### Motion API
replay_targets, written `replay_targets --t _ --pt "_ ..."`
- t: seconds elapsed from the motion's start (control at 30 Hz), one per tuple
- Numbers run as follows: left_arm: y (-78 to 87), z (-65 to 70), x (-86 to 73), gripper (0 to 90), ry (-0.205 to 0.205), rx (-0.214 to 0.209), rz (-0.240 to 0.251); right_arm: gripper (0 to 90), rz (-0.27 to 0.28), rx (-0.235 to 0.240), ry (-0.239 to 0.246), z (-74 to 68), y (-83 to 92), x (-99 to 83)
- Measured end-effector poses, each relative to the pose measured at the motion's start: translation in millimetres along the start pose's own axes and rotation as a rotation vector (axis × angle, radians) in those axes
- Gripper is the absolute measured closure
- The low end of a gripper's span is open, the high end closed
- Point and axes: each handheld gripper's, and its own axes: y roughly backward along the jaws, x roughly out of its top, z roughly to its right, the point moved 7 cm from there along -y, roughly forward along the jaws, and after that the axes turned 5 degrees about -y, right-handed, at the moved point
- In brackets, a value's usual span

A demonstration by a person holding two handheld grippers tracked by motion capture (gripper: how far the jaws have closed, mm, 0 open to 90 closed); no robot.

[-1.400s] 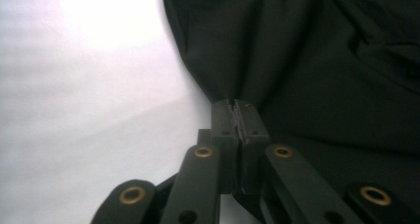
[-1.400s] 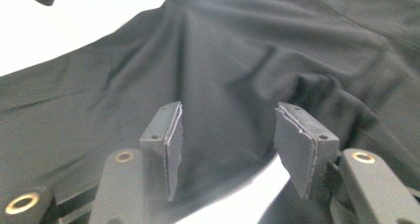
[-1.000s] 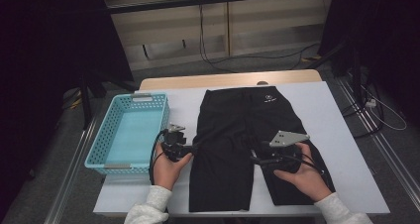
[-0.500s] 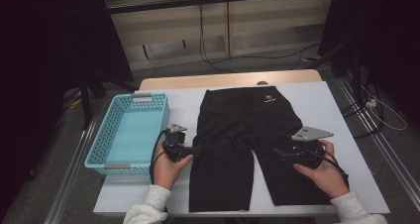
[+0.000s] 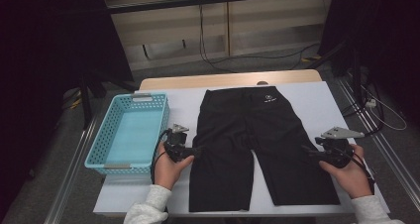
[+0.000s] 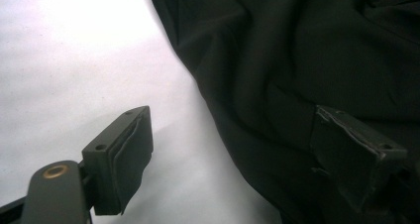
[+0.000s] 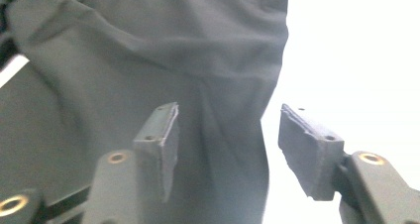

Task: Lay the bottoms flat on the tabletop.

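- Since the earlier frames, your right gripper [image 5: 311, 153] has slid from the middle of the black shorts [image 5: 257, 144] out to the outer edge of the leg at the right of the high view; your left gripper [image 5: 194, 149] has kept its place at the other leg's outer edge.
- Your right gripper's jaws have just been closing. In the right gripper view they stand partly apart, astride the hem edge of the shorts [image 7: 148, 60]: one pad over the cloth, the other over the white worktop [image 7: 356, 50]. The pads are not pressing on the fabric.
- Your left gripper's jaws stand wide. In the left gripper view one pad lies over the white worktop [image 6: 64, 60] and the other over the dark cloth [image 6: 297, 60], with the shorts' edge running between them, ungripped.
- You have the shorts lying flat in the centre of the high view, waistband at the far side with a small white logo, legs pointing toward you.
- Your light blue basket [image 5: 110, 135] sits at the left of the frame, just beside your left hand [image 5: 171, 169].
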Motion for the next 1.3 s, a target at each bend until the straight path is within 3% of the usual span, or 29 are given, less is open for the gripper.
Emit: replay_targets --t 0.2,0.37,0.4,0.53,0.67,0.83,0.97,1.03,1.17,1.3 --pt "1.3 1.2 1.2 17.2 -0.013 0.001 0.002 57.1 -0.055 -0.016 -0.005 9.6 -4.5 -10.3" --pt "0.6 2.8 2.5 18.1 -0.021 0.0 0.006 80.2 -0.074 0.016 -0.032 14.4 -7.2 -12.2" --pt "0.3 3.5 2.9 18.1 -0.018 0.016 0.014 83.6 -0.076 0.015 -0.035 15.7 -7.5 -12.2" --pt "-0.1 3.5 3.3 18.3 -0.023 0.003 0.011 90.0 -0.077 0.04 -0.062 21.7 -11.3 -12.2" --pt "-0.4 4.0 1.9 18.4 -0.025 -0.004 0.003 90.0 -0.091 0.07 -0.124 25.1 -7.4 -13.8" --pt "-0.2 4.4 2.1 18.3 -0.025 -0.003 0.007 88.8 -0.099 0.071 -0.102 22.1 -3.1 -17.7" --pt "1.1 3.4 2.7 18.1 -0.026 0.001 0.011 64.0 -0.037 0.057 -0.047 13.5 0.6 -6.4" --pt "0.6 4.0 3.0 18.0 -0.019 -0.001 0.011 57.9 -0.008 0.066 -0.028 4.0 3.4 0.8" --pt "1.2 4.4 2.9 17.7 -0.029 -0.001 0.008 51.6 0.02 0.135 0.019 -25.1 1.6 8.3" --pt "1.1 3.8 3.3 17.4 -0.028 0.005 0.012 56.6 -0.009 0.213 0.073 -52.7 -6.3 5.9"
